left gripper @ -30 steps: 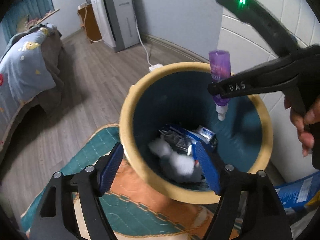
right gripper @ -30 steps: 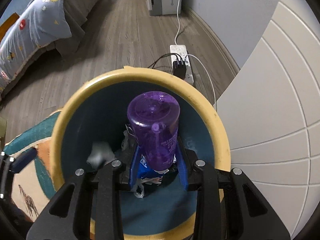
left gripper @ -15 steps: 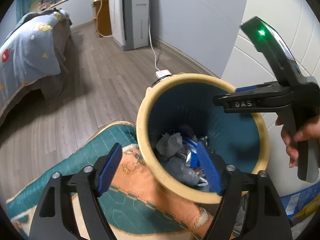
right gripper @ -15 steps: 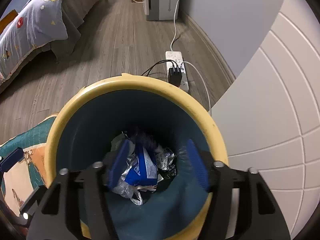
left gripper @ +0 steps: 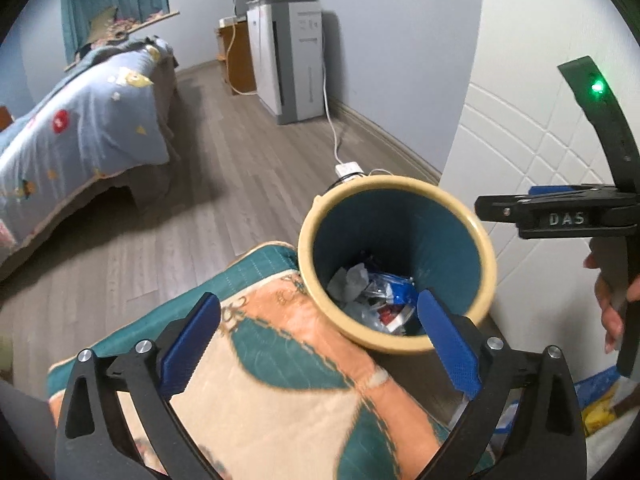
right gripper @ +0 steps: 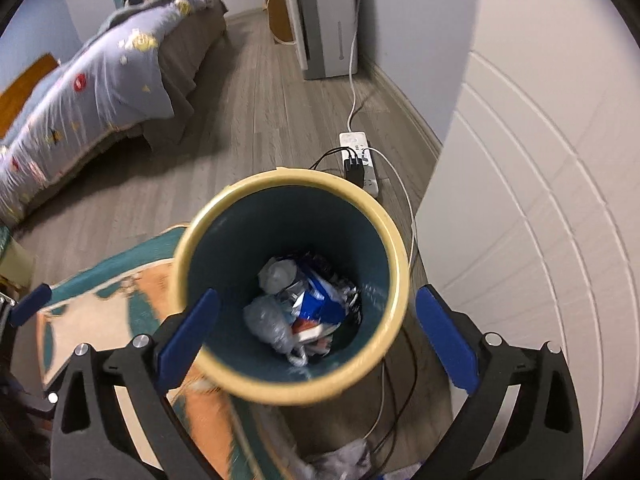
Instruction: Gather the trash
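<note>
A waste bin with a cream rim point(left gripper: 305, 240) point(right gripper: 181, 268) and a teal inside stands on the floor below both grippers. Crumpled wrappers, grey paper and a blue packet point(left gripper: 372, 292) point(right gripper: 308, 304) lie at its bottom; no purple bottle shows plainly among them. My left gripper point(left gripper: 318, 298) hangs above the bin's near edge, its jaws opening, with nothing between the blue pads. My right gripper point(right gripper: 318, 292) is over the bin's mouth, its jaws also opening and empty. It shows from the side point(left gripper: 500, 206) in the left wrist view, held by a hand point(left gripper: 612, 312).
A teal and orange rug point(left gripper: 280, 380) lies left of the bin. Behind the bin sit a power strip point(right gripper: 360, 156) with cables, and a white appliance point(left gripper: 292, 64) by the wall. A bed point(left gripper: 80, 120) is at left, a white panelled wall point(right gripper: 540, 200) at right. Litter point(right gripper: 348, 456) lies nearby.
The right gripper let go of the purple bottle, which dropped into the bin. Both grippers have risen away from the bin and their jaws have spread wider.
</note>
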A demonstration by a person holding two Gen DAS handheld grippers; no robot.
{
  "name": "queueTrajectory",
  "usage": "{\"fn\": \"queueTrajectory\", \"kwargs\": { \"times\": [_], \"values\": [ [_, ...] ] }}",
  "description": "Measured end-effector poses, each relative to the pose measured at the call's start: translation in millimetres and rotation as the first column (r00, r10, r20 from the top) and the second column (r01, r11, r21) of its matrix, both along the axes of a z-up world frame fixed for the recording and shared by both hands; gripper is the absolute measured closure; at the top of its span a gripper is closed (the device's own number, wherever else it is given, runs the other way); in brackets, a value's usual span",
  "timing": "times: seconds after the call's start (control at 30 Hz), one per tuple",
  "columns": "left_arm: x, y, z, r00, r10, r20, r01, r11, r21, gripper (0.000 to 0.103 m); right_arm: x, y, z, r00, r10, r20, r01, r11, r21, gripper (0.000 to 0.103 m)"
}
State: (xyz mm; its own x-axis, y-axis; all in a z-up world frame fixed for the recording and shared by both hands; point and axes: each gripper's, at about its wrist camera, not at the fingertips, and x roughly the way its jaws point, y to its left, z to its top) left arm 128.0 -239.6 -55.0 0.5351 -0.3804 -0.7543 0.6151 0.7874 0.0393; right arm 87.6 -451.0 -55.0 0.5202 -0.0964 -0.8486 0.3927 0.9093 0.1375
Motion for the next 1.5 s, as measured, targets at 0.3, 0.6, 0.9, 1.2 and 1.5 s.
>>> {"fn": "queueTrajectory", "kwargs": {
  "times": [0.3,0.6,0.9,1.2,1.5],
  "values": [
    [-50,26,46,0.998,0.05,0.027,-0.048,0.998,-0.039,0.005,-66,23,23,0.999,-0.031,0.019,0.031,0.999,-0.03,0.006],
    [-46,33,37,0.987,0.158,0.013,-0.157,0.987,-0.039,0.005,-68,41,25,0.999,-0.023,0.049,0.033,0.978,-0.204,0.006],
    [-34,14,13,0.996,0.075,0.052,-0.074,0.997,-0.008,0.005,-55,29,15,0.993,0.015,0.117,-0.003,0.995,-0.1,0.006],
    [-36,18,14,0.997,0.058,0.043,-0.057,0.998,-0.027,0.005,-59,34,14,0.995,0.012,0.102,0.004,0.988,-0.155,0.006],
    [-38,26,18,0.997,0.068,0.045,-0.066,0.997,-0.03,0.005,-58,41,15,0.996,0.027,0.09,-0.01,0.984,-0.179,0.006]
  ]
}}
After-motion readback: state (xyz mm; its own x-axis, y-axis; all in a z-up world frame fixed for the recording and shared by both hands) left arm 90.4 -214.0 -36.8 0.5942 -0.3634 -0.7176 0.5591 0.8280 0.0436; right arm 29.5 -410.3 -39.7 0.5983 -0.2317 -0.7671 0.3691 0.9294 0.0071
